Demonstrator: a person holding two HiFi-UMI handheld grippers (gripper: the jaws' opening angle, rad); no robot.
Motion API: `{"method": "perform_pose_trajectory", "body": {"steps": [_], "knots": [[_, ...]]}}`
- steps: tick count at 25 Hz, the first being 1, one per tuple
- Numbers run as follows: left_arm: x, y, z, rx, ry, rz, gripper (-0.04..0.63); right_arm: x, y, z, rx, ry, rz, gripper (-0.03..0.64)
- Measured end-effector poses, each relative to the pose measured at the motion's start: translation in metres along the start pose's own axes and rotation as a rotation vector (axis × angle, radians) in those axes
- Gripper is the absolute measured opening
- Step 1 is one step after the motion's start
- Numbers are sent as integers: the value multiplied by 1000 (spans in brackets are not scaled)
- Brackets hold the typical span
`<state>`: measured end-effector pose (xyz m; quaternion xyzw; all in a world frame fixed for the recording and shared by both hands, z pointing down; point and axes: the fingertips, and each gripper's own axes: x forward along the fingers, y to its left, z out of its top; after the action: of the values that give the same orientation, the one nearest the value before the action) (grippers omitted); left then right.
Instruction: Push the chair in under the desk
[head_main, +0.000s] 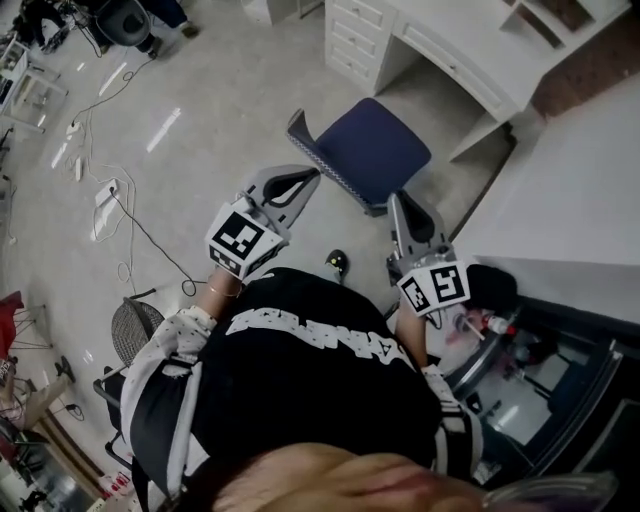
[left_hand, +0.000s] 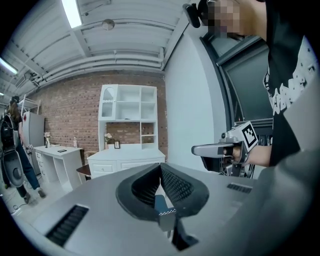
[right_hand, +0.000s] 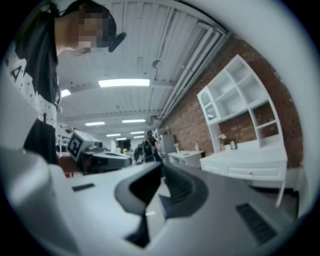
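Note:
The chair (head_main: 366, 150) has a blue seat and a dark backrest (head_main: 303, 135). It stands on the floor in front of the white desk (head_main: 455, 62), its seat partly in the desk's opening. My left gripper (head_main: 311, 178) is shut and empty; its tips show over the seat's near left edge, and I cannot tell whether they touch it. My right gripper (head_main: 397, 200) is also shut and empty, just off the seat's near right corner. The left gripper view shows the closed left gripper (left_hand: 161, 169), the right gripper (left_hand: 220, 149) and the desk with its hutch (left_hand: 127, 156). The chair is hidden in both gripper views.
Cables (head_main: 118, 212) trail over the floor on the left. A black mesh chair (head_main: 135, 326) stands at my left side and a small black object (head_main: 340, 262) lies on the floor between the grippers. A white partition (head_main: 570, 190) and a dark glass-fronted unit (head_main: 560, 375) close off the right.

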<state>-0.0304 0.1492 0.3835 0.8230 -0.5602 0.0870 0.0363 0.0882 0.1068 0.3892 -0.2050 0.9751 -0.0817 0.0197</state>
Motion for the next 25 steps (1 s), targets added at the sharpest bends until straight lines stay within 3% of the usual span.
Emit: {"method": "perform_pose_trajectory", "body": {"steps": [12, 25], "knots": [[-1, 6, -4, -12, 14, 62, 35, 2, -5, -7, 6, 19, 47, 34], [3, 14, -5, -5, 26, 41, 35, 1, -6, -8, 0, 36, 10, 34]]}}
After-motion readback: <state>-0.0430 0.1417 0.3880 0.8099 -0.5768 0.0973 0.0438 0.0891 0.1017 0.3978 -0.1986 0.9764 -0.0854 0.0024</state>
